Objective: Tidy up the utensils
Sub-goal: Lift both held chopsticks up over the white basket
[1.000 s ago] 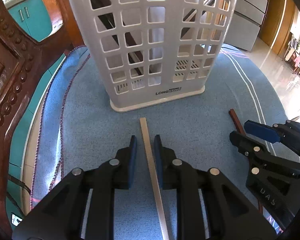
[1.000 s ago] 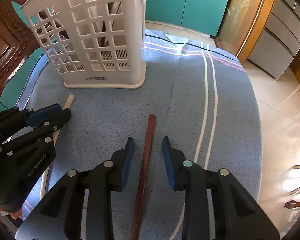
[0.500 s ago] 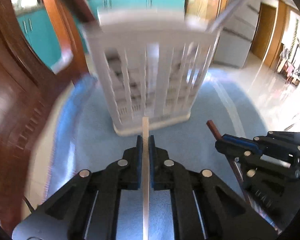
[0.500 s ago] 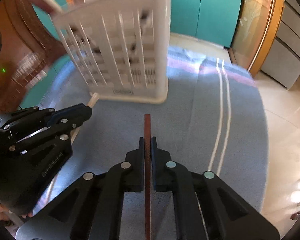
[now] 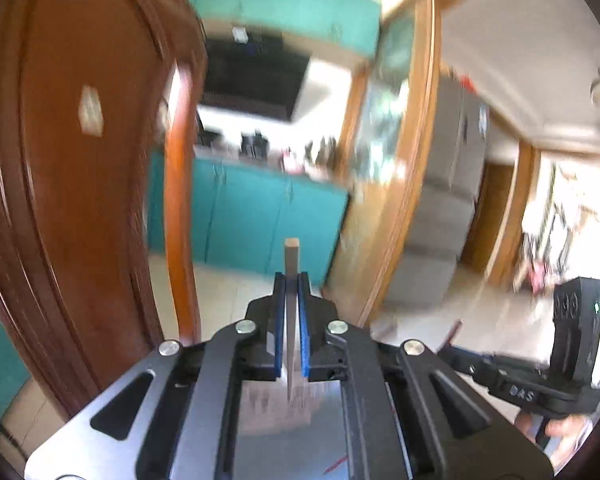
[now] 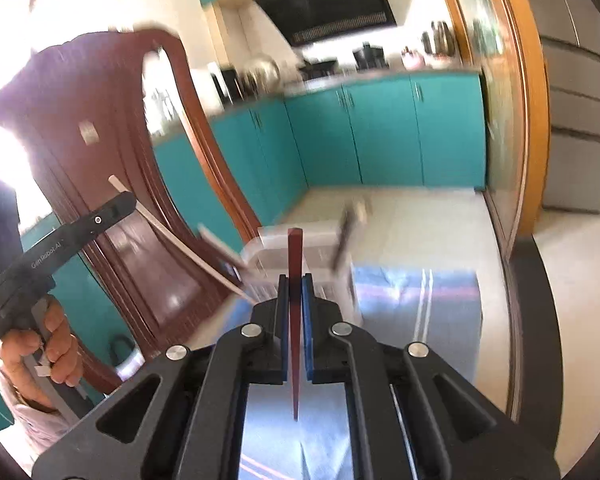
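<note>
Chopstick [image 5: 291,264] pinched between left claw [image 5: 291,284] pads, seemingly upright.

Pale matt wooden chopstick [image 5: 291,264], glossy reddish one [image 6: 294,264] (lacquered-looking), woven blue cloth [image 6: 400,300].

Two grippers [image 5: 291,292] [image 6: 295,292], two chopsticks [image 5: 291,256] [image 6: 295,256], one basket [image 6: 300,256].

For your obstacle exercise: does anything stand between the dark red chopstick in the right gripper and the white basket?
Nothing visible does. The right gripper holds the dark red chopstick raised, with the white basket beyond its tip.
</note>
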`<state>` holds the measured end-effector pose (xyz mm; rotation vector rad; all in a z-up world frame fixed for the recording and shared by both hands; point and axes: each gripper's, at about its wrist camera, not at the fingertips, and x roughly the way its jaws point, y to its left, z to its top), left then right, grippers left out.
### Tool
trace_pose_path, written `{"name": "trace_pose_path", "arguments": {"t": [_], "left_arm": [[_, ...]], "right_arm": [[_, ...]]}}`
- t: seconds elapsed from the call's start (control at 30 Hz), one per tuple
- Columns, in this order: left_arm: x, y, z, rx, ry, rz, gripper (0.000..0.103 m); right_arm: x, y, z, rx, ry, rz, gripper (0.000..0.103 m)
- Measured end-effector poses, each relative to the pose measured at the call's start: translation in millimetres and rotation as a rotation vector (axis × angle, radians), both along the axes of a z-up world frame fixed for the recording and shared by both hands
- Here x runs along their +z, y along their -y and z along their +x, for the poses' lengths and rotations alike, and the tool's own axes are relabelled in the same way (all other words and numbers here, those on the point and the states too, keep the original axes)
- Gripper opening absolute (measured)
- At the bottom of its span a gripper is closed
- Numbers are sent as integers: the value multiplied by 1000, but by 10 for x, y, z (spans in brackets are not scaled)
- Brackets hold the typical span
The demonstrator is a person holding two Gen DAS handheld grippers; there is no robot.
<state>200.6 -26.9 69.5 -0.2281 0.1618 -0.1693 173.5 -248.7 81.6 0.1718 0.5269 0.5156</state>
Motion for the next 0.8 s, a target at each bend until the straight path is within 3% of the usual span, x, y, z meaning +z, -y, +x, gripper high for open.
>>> {"name": "trace_pose_path", "arguments": {"t": [0.1, 0.17, 0.33, 0.43, 0.57, 0.67, 0.8], "left_arm": [[99, -39, 16, 70, 93, -39, 7], [50, -42, 98, 129, 113, -40, 7], [-126, -91, 355, 168, 90, -24, 7], [-231, 15, 469, 199, 73, 29, 7], [-384, 78, 712, 180, 2, 41, 7], [-517, 84, 861, 164, -46, 35, 7], [-617, 105, 968, 137, -85, 38, 7]], "right_arm": [[314, 79, 71, -26, 82, 51, 7], [453, 97, 88, -42, 130, 82, 7], [582, 208, 107, -113, 219, 163, 7], [633, 265, 61, -186, 296, 197, 7], [580, 321, 70, -275, 391, 201, 7], [367, 254, 310, -295, 370, 155, 7], [37, 148, 589, -232, 267, 172, 7]]}}
